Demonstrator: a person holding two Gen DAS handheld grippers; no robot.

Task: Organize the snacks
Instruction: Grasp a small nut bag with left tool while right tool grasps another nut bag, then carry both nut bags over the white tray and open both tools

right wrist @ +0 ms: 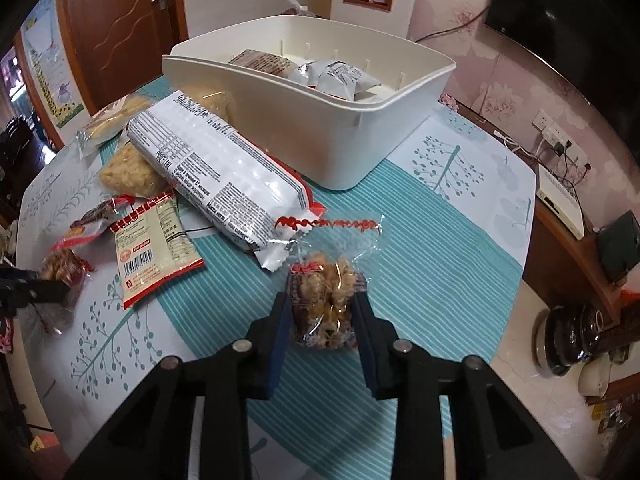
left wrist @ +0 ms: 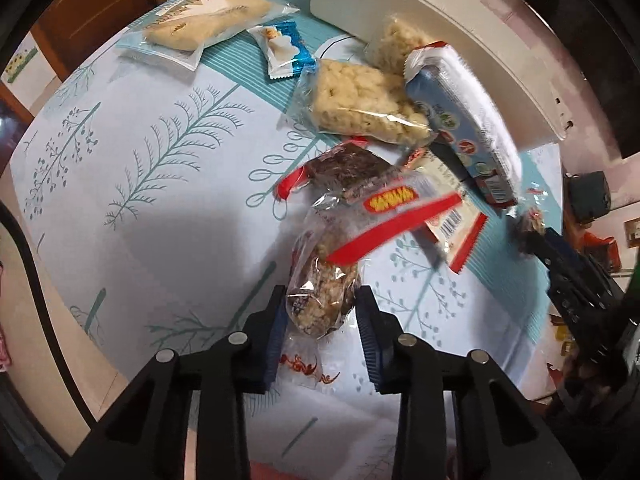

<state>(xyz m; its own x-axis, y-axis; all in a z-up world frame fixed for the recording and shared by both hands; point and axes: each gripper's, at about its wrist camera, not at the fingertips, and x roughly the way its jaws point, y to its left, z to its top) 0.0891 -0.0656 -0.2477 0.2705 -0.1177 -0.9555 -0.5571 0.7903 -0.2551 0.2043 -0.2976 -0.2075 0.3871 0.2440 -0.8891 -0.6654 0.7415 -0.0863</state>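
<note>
**Inspector:** Your right gripper is closed on a clear snack pack of pale, crumbly pieces. The jaws press both sides and the pack's sealed top stands up and away from you. Your left gripper holds a second pack of the same kind. Its jaws sit against the wrapper on both sides, and the pack's long axis runs forward along the fingers.

**Operator:** Where is the bin from each?

**Inspector:** In the right wrist view the bin lies at 12 o'clock from your right gripper, across a bare strip of desk. Its near wall faces you and packets already lie inside. A long white biscuit pack lies at 11 o'clock, running from 10 toward 4, with its near end just beside your held pack. In the left wrist view the bin sits at 1 o'clock, well apart, with loose snacks heaped between.

**Operator:** Which hand goes first?

**Inspector:** In my judgement, the right. It is nearer the bin and has the open lane. You need to lift enough to clear the near wall, then carry straight ahead. Your left gripper would have to pass over the heap, or swing round it.

**Operator:** Any risk?

**Inspector:** The wrapper is slick and the contents are brittle. It could slip or crush.
</note>
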